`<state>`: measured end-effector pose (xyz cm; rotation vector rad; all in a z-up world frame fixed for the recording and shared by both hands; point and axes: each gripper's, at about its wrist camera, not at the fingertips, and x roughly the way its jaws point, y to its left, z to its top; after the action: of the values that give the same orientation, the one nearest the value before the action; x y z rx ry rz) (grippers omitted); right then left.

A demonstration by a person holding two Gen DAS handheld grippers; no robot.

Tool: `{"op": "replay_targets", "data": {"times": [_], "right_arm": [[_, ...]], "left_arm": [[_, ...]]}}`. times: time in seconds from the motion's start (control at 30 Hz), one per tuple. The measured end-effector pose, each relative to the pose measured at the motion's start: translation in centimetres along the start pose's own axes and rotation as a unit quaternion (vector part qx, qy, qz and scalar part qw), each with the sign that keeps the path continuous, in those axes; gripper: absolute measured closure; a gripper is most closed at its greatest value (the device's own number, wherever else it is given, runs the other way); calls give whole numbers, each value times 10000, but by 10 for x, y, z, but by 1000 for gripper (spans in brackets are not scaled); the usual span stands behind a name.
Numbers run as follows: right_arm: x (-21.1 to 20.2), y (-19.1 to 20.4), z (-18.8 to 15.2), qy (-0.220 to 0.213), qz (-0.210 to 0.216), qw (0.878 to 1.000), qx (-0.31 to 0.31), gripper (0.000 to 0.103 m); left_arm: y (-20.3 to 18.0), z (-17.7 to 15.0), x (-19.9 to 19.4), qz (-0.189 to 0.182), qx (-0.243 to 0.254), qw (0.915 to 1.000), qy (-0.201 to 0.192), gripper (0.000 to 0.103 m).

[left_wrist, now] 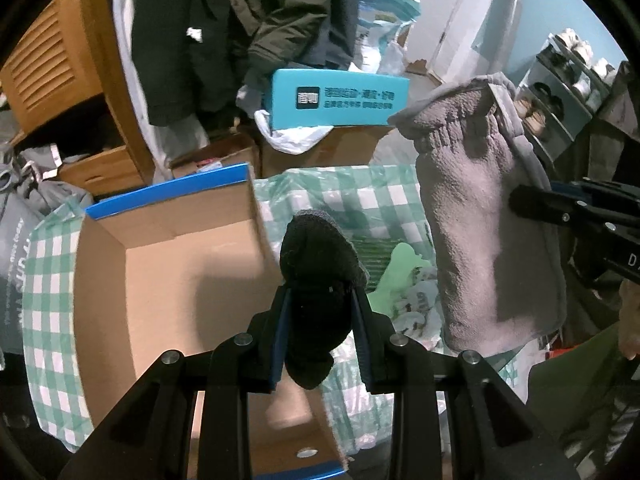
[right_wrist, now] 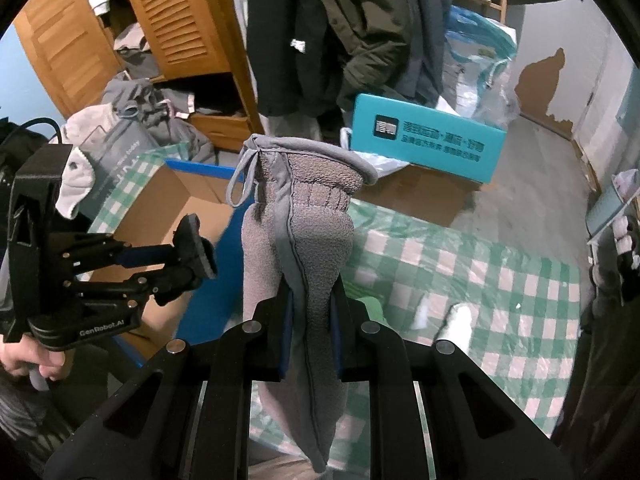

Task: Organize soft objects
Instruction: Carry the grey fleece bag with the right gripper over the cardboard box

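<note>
My left gripper (left_wrist: 322, 296) is shut on a black and dark grey sock (left_wrist: 316, 256), which sticks up past the fingertips over the right wall of an open cardboard box (left_wrist: 160, 272) with a blue rim. My right gripper (right_wrist: 312, 292) is shut on a grey fleece glove (right_wrist: 308, 220) with a drawstring cuff, and the glove stands upright above the checked cloth. In the left wrist view the glove (left_wrist: 480, 240) hangs at the right with the right gripper (left_wrist: 516, 200) clamped on its edge. In the right wrist view the left gripper (right_wrist: 196, 248) shows at the left, over the box (right_wrist: 160, 208).
A green and white checked cloth (right_wrist: 480, 280) covers the surface, with a light green item (left_wrist: 404, 268) and white pieces lying on it. Behind stand a teal box (left_wrist: 340, 100) on cartons, hanging dark jackets (right_wrist: 340, 20), a wooden wardrobe (right_wrist: 180, 20) and plastic bags (right_wrist: 480, 60).
</note>
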<state>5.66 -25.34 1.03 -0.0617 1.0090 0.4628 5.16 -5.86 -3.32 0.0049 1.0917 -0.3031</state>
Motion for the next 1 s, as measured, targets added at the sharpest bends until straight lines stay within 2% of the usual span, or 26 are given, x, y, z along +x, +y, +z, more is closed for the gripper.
{"op": "replay_targets", "data": {"times": [0.47,1.0], "right_arm": [[5,52,33,-48,352,9990,-272,88],[31,119,60,129,768,9957,-502,88]], "left_arm": [[45,-7,-27,195,-210,9993,-219,73],[101,-35,-37,356,-603,9973,-227,73]]}}
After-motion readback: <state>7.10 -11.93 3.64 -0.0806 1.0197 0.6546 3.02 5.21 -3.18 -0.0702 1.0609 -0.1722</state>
